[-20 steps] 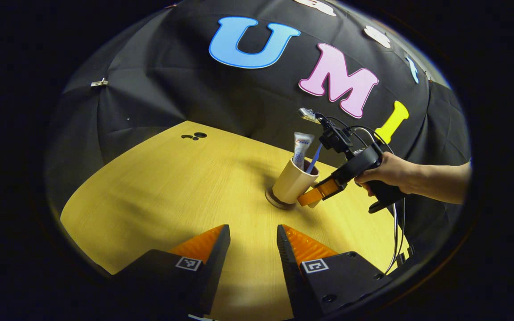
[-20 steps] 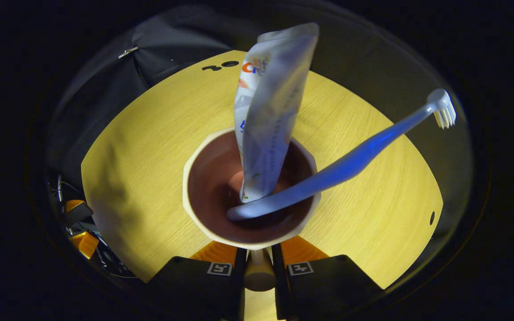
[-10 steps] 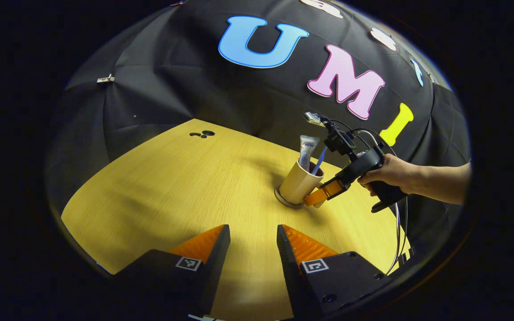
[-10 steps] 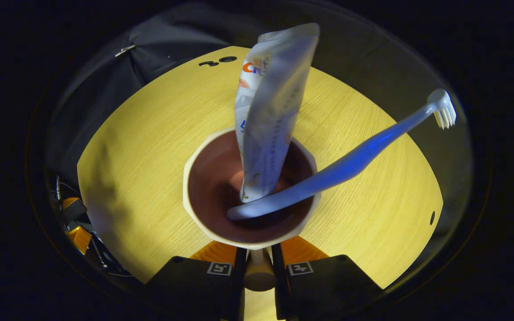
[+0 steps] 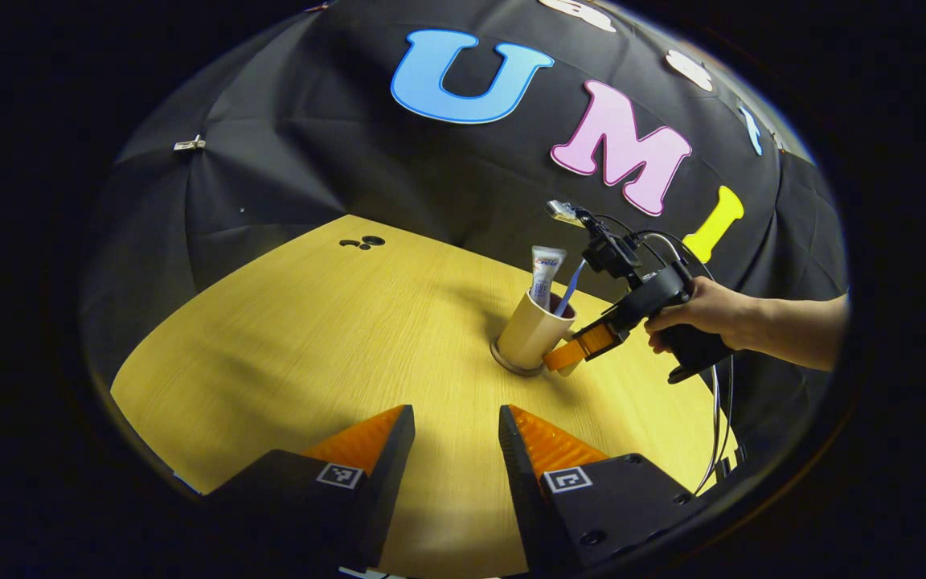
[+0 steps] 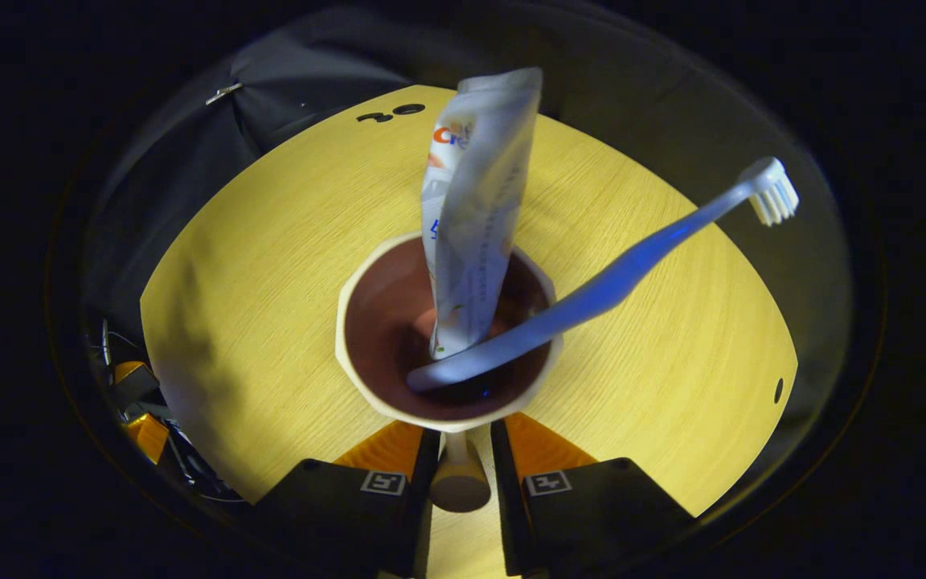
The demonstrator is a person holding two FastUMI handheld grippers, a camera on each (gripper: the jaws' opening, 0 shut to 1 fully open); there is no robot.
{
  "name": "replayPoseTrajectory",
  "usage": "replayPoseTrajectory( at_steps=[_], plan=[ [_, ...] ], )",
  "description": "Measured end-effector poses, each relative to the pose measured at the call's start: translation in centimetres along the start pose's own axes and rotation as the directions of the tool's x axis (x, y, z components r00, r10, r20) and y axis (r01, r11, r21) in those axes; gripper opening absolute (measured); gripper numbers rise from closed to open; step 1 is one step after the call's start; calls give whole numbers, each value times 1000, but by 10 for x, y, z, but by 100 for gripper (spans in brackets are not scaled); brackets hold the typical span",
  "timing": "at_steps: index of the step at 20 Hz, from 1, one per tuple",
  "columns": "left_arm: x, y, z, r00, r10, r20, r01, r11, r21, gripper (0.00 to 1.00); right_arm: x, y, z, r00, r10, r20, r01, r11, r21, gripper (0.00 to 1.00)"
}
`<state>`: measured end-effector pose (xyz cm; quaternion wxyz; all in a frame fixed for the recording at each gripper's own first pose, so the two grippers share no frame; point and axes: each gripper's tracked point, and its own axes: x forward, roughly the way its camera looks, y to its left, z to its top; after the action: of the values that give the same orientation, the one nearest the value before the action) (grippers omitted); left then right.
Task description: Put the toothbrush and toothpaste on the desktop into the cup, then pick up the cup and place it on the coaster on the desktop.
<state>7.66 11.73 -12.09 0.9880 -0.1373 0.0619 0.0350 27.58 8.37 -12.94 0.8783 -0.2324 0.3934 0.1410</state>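
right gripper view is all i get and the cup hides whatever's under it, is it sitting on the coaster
Observer: Yes. In the left gripper view the cup stands with its base on the dark round coaster, whose edge peeks out around the cup's foot.
Operator: ok and the other side, holding anything
Observer: No. The left gripper hovers above the table, jaws apart with nothing between them.
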Motion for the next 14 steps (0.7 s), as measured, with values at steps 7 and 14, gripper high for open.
replayPoseTrajectory(
  at_steps=[7, 14],
  plan=[
    [-5, -19, 11, 1000, -21, 11, 21, 1000, 8, 67, -57, 2, 14, 990, 14, 137, -14, 1000, 2, 46],
    [-12, -58, 38, 996, -80, 30, 78, 995, 61, 67, -145, 14, -1, 945, 23, 327, -40, 998, 44, 47]
  ],
)
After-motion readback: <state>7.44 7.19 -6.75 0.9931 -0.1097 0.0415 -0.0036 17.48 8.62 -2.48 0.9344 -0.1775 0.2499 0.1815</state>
